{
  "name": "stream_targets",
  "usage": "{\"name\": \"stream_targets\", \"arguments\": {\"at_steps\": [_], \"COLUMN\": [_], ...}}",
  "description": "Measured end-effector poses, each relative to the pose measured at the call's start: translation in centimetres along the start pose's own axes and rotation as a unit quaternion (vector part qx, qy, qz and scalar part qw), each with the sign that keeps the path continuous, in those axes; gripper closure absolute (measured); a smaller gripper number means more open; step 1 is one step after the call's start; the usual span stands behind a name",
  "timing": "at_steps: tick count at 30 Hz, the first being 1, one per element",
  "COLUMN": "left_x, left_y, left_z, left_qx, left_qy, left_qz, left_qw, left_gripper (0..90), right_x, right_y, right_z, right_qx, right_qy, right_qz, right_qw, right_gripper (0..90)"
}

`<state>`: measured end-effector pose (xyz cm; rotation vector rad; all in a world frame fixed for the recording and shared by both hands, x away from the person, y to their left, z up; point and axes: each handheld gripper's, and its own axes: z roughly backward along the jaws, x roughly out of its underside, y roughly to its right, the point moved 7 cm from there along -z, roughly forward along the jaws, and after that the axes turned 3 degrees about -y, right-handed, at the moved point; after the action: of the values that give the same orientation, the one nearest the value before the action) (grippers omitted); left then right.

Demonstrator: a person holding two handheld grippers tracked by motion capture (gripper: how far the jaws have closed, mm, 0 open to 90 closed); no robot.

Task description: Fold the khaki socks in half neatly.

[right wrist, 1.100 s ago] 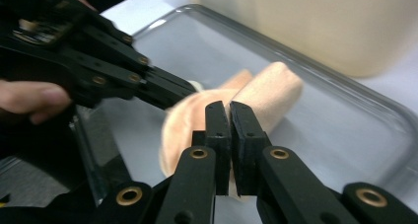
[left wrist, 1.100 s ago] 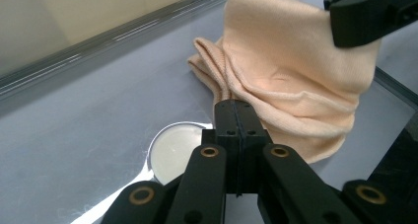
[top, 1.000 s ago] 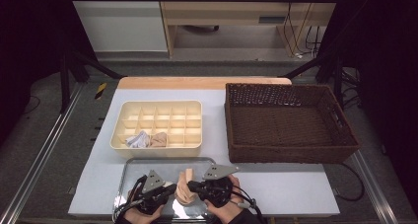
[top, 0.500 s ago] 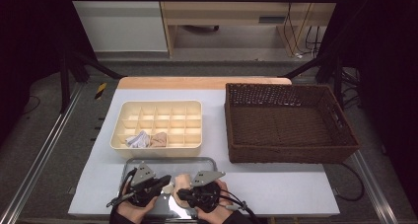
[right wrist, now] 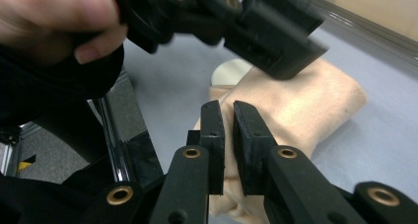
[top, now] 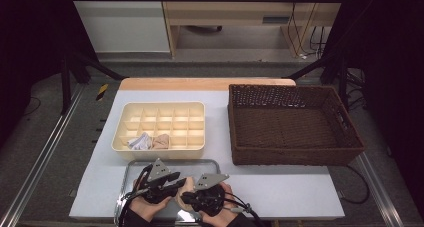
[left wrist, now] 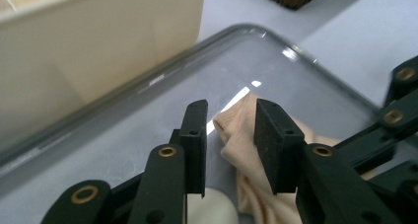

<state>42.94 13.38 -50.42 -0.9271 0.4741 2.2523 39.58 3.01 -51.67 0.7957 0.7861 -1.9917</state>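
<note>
A beige cloth (top: pixel 185 187) lies bunched on the metal tray (top: pixel 200 162) at the near table edge. My left gripper (top: pixel 176 186) is at its left end. In the left gripper view its jaws (left wrist: pixel 229 118) have just been opening and stand apart, with the tip of the cloth (left wrist: pixel 235 135) between them and untouched by the pads. My right gripper (top: pixel 188 197) comes at the cloth from the near side. Its jaws (right wrist: pixel 227 108) have eased open a little but still pinch a fold of the cloth (right wrist: pixel 315 100) in a narrow gap. The left gripper (right wrist: pixel 276 31) hangs just above that fold.
Beyond the tray stands a cream divided organizer (top: pixel 159 105) with a white bundle (top: pixel 139 142) and a beige bundle (top: pixel 161 141) in its near cells. A dark wicker basket (top: pixel 295 159) stands at the right. A pale round patch (right wrist: pixel 231 71) lies beside the cloth.
The left gripper's jaws have opened off the cloth. The cloth, raised between the two grippers a second ago, now sits lower on the tray. Both hands shifted left, then back right.
</note>
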Motion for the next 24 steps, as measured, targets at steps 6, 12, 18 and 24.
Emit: {"name": "stream_targets", "arguments": {"at_steps": [6, 12, 18, 24], "left_x": [0.7, 1.0, 1.3, 1.4], "left_y": [-0.1, 0.4, 1.6, 2.3], "left_z": [0.2, 0.0, -0.3, -0.4], "left_qx": [0.004, 0.015, 0.014, 0.003], "left_qy": [0.000, 0.006, 0.006, 0.008], "left_qz": [0.010, 0.027, 0.026, 0.025], "left_qw": [0.9999, 0.9995, 0.9995, 0.9997], "left_gripper": [61.0, 52.4, 45.8, 43.5], "right_x": [0.3, 0.5, 0.5, -0.3], "right_y": [0.8, 2.6, 3.8, 4.2], "right_z": [1.1, 2.7, 3.8, 5.2], "right_qx": [0.018, 0.058, 0.095, 0.105], "right_qy": [-0.007, -0.009, -0.007, 0.028], "right_qz": [0.004, -0.006, -0.025, -0.046], "right_qw": [0.9998, 0.9983, 0.9951, 0.9930], "right_gripper": [77.9, 74.0, 70.6, 69.3]}}
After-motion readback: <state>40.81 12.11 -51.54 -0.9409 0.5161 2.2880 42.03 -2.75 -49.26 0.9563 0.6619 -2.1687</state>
